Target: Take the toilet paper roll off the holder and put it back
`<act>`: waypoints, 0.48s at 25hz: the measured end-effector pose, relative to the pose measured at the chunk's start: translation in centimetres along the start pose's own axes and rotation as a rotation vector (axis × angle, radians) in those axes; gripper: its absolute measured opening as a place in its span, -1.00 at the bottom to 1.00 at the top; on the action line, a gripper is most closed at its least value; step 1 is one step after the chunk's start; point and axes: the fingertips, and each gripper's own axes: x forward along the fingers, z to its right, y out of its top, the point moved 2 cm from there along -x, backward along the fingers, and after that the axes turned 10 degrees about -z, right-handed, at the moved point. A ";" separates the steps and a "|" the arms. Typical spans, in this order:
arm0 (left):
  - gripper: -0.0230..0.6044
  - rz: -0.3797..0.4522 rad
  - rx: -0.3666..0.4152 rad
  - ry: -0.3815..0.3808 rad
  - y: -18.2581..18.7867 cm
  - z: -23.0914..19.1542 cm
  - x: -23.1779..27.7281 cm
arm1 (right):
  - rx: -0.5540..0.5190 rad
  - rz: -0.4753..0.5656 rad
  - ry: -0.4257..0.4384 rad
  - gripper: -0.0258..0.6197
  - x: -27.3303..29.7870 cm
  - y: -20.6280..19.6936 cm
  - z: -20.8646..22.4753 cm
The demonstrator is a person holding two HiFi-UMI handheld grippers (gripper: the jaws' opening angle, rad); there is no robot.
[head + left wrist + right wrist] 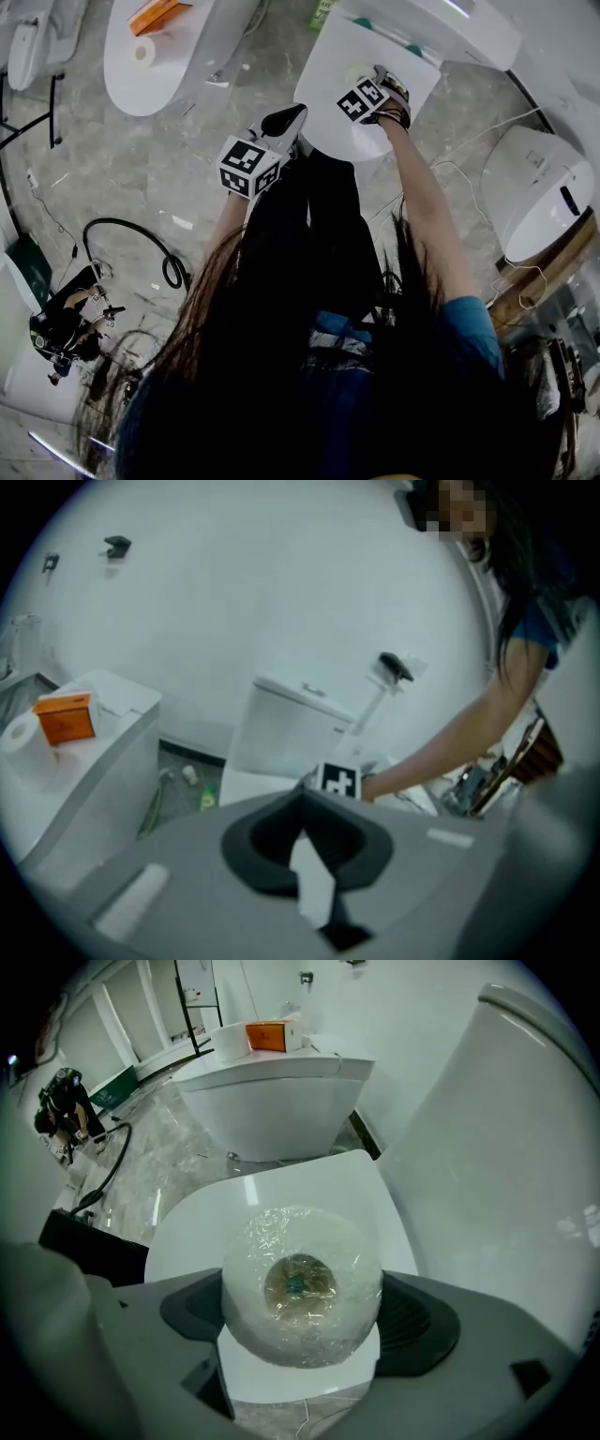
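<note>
The right gripper (305, 1321) points down, jaws spread wide — the wrapped toilet paper roll (302, 1283) stands between them on the closed toilet lid (281, 1190), apparently not squeezed. The left gripper (302, 803) has its jaws pressed together.

Head view's lower half behind the person's long dark hair (309, 366)

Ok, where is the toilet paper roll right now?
Centre of the right gripper view: the wrapped toilet paper roll stands end-up on the closed white toilet lid, between the open jaws of the right gripper.
</note>
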 end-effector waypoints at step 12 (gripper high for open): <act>-0.93 0.016 0.030 -0.019 1.0 2.7 -2.5 | 0.142 0.175 0.041 0.47 -12.0 -2.7 1.3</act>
